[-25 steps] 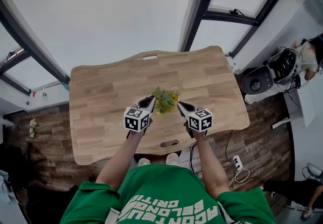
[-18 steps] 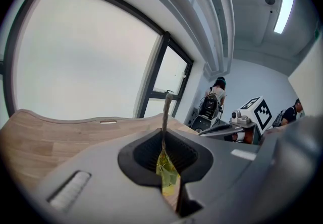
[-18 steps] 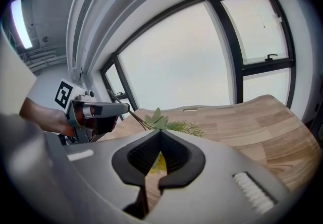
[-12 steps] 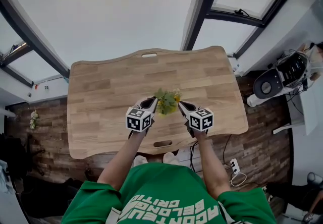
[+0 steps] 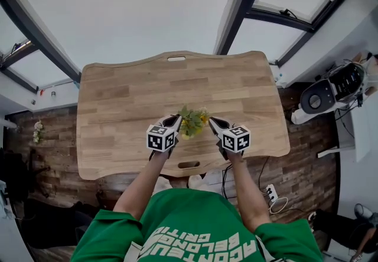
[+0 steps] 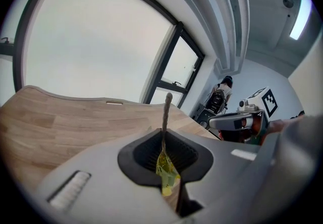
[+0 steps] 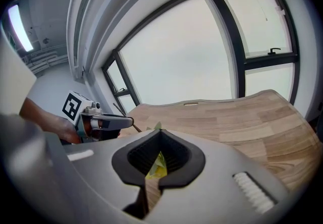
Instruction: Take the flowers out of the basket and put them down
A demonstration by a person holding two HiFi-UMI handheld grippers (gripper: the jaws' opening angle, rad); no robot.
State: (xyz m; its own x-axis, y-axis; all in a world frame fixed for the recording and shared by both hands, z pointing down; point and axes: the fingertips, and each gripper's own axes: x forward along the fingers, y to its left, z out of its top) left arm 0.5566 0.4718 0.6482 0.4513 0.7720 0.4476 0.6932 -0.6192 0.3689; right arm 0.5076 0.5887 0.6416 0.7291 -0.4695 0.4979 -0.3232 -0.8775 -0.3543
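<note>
Since the earlier frame both tongs have sunk toward the table (image 5: pixel 118 101), the left more than the right. The bunch between them now sits a little closer to the near edge in the head view.

Left tongs (image 5: pixel 176 119): jaws nearly together, pinched on a thin brown stem (image 6: pixel 165 117) that stands up out of the pads, with a scrap of yellow-green foliage caught below it.

Right tongs (image 5: pixel 212 121): jaws likewise narrow, clamped on a yellow-green leaf (image 7: pixel 157 166).

The flowers (image 5: pixel 192 122) hang between the two tips, held from both sides, over the near half of the table and about midway along its width. I cannot tell whether the bunch already touches the wood. No basket shows in any view, so I judge the lifting-out finished and the setting-down under way.

Risks noted:
- The right hold is on a leaf only. It may tear or slide free under the weight of the bunch.
- If I draw the tongs apart while both are still clamped, the bunch could pull to pieces.
- If I let go on one side first, the bunch would swing on the other grip and could land askew.
- The near edge is close. A release made too high could let the flowers roll or bounce off it.
</note>
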